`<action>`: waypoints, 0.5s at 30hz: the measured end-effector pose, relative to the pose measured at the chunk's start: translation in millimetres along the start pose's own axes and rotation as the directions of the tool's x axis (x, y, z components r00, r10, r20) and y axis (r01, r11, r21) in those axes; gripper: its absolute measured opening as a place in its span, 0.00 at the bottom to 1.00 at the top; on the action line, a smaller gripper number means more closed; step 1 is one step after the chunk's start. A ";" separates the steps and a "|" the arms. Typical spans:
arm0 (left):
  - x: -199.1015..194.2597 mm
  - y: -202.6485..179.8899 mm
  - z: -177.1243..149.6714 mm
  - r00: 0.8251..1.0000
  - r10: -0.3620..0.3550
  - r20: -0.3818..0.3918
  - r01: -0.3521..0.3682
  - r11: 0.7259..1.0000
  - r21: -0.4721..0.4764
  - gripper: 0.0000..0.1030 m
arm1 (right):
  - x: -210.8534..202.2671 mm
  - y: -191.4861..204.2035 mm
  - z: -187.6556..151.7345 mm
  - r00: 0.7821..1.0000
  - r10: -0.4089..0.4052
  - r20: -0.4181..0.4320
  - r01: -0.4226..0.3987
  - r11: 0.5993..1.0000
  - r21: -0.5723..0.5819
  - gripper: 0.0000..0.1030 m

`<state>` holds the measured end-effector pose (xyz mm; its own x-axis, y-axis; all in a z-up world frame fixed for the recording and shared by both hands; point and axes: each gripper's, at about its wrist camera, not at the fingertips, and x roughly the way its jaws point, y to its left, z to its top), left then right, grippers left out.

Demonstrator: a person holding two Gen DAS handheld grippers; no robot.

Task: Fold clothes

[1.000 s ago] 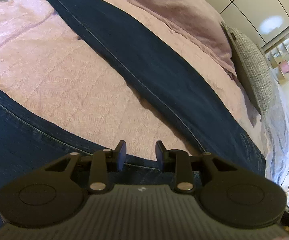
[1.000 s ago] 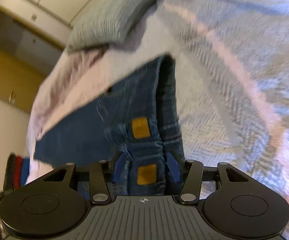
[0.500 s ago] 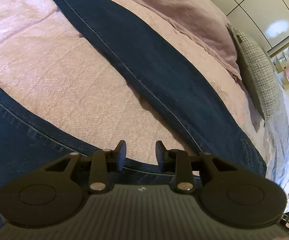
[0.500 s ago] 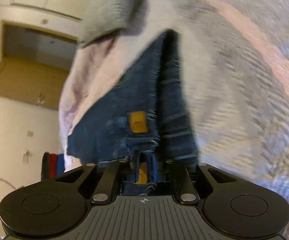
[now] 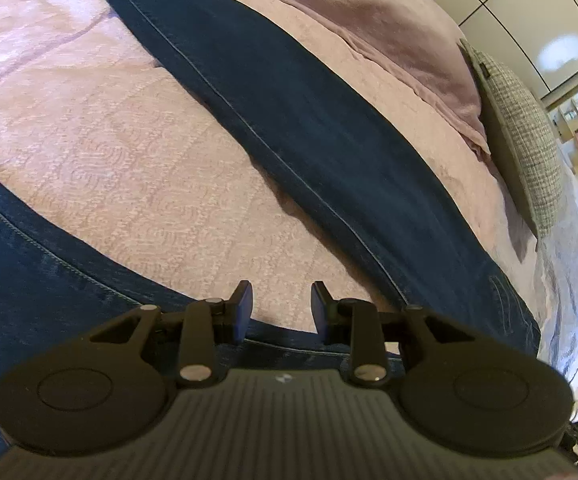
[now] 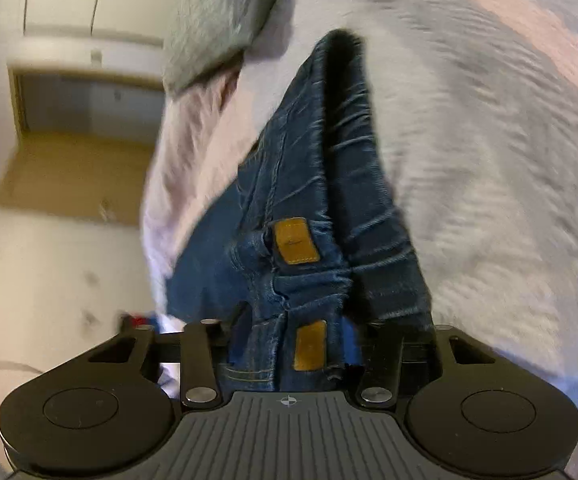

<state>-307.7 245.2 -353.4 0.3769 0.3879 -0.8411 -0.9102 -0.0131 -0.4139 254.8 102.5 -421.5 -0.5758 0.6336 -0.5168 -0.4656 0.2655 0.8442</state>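
1. the jeans [image 5: 301, 140] lie spread on a bed [image 5: 109, 160] covered with a pale pink quilted spread.
2. in the left wrist view one leg runs from the far left, hem at the top, diagonally down to the near right; the other leg crosses the near left corner, with bare bedspread between the two.
3. the left hand-held gripper [image 5: 281, 310] hovers over the near edge of the denim where the legs meet. its jaws stand partly open, a gap between the blue pads, and nothing sits between them; no pad presses on cloth.
4. the right hand-held gripper [image 6: 295, 344] is at the waistband end of the jeans [image 6: 329, 184]. its jaws are closing, with bunched denim and a tan leather patch [image 6: 309, 346] between them. the fingers are mostly hidden by the cloth, and the fabric looks pinched in the grip.
5. a second tan patch [image 6: 295, 240] shows further along the waistband, just beyond the grip.
6. from the right gripper the denim runs away in a raised fold toward the far side of the bed.
7. a mauve sheet [image 5: 389, 28] lies rumpled along the far right of the bed, beside the far leg.
8. a grey woven pillow [image 5: 525, 136] rests at the right edge, near the sheet.
9. the right wrist view is blurred at its edges.
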 end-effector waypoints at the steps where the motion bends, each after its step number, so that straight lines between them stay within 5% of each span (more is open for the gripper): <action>1: 0.1 -1.3 0.1 1.000 -0.002 0.000 0.002 1.000 0.004 0.26 | -2.3 8.3 -1.2 0.999 -0.038 0.002 0.038 0.999 -0.031 0.04; 5: 0.7 -1.9 2.1 1.000 0.004 0.008 -0.004 1.000 0.002 0.26 | -19.4 53.9 -10.3 0.977 -0.203 0.065 0.210 0.969 -0.128 0.02; 10: 3.7 -2.4 2.9 1.000 -0.002 0.013 0.002 1.000 -0.009 0.26 | -23.0 103.5 -38.3 0.890 -0.432 0.149 0.457 0.845 -0.278 0.01; 15: -2.0 1.6 1.5 1.000 0.003 0.018 -0.003 1.000 0.012 0.26 | 12.9 65.0 -63.1 0.782 -0.603 0.157 0.621 0.734 -0.276 0.01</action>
<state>-310.1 245.8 -351.8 0.3713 0.4045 -0.8358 -0.9133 -0.0031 -0.4073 174.8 82.1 -382.3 -0.0639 0.4494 -0.8910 -0.8845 0.3879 0.2591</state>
